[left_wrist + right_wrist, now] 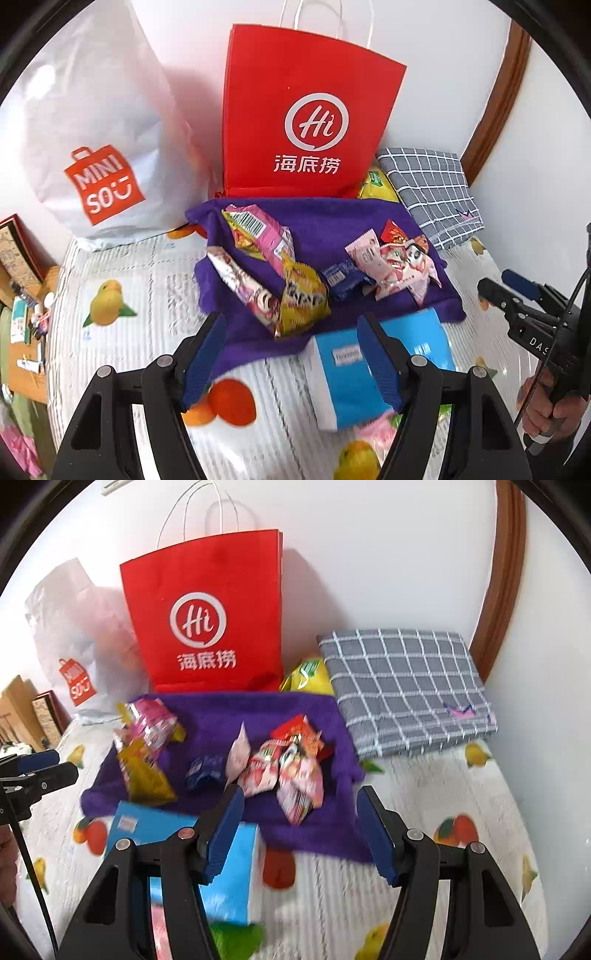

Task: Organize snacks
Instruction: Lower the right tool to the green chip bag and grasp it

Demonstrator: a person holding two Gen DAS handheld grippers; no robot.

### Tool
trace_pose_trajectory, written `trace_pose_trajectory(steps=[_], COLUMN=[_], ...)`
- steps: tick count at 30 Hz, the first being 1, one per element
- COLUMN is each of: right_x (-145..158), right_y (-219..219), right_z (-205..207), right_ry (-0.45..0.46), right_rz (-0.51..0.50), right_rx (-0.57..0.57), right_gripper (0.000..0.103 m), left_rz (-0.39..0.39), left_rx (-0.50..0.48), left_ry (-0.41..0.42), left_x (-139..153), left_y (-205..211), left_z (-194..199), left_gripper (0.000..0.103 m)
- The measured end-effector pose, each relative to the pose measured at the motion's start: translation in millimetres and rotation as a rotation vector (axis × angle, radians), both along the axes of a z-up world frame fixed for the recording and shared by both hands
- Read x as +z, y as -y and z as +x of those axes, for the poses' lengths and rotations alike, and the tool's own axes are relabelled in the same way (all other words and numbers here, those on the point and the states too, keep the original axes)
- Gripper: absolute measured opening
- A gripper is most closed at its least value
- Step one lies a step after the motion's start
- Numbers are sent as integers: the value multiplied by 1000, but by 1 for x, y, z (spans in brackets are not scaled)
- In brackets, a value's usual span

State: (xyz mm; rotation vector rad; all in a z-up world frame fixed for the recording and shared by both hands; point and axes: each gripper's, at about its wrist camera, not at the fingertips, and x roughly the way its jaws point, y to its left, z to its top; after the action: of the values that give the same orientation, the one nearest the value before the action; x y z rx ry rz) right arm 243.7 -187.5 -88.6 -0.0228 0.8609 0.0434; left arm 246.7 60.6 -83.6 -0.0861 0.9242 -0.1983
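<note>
Left gripper (291,354): jaws spread, holding nothing. Ahead of them, on the purple towel (332,221), lie from left to right a pink snack pack (258,232), a yellow pack (303,295), a small blue packet (341,278) and pink-and-red candy packs (399,266). The blue box (347,376) sits partly behind the right-hand jaw; its label is unreadable. Right gripper (299,834): jaws spread, empty, candy packs just ahead; this view is blurred. Legible: "MINISO" on the white bag (99,147); "Hi 海底捞" on the red paper bag (306,122).
</note>
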Motion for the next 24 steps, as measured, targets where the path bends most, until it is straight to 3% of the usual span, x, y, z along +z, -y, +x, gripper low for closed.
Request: trace_pose_trajectory(steps=[5,15,24], right_x=[-5,-9,-44], right_y=[2,2,-9], right_z=[-22,-69,-92], right_ry=[-35,-48,-119], right_rz=[24,70,113], right_rx=[16,56,129], right_gripper=[58,58,63], left_rz=[1,-12,-33], left_rx=[13,41,72], left_ry=[17,26,3], left_x=[6,8,-13], left_y=[-1,-3,-7], left_z=[-25,-71,-98], left_gripper=[72,72,72])
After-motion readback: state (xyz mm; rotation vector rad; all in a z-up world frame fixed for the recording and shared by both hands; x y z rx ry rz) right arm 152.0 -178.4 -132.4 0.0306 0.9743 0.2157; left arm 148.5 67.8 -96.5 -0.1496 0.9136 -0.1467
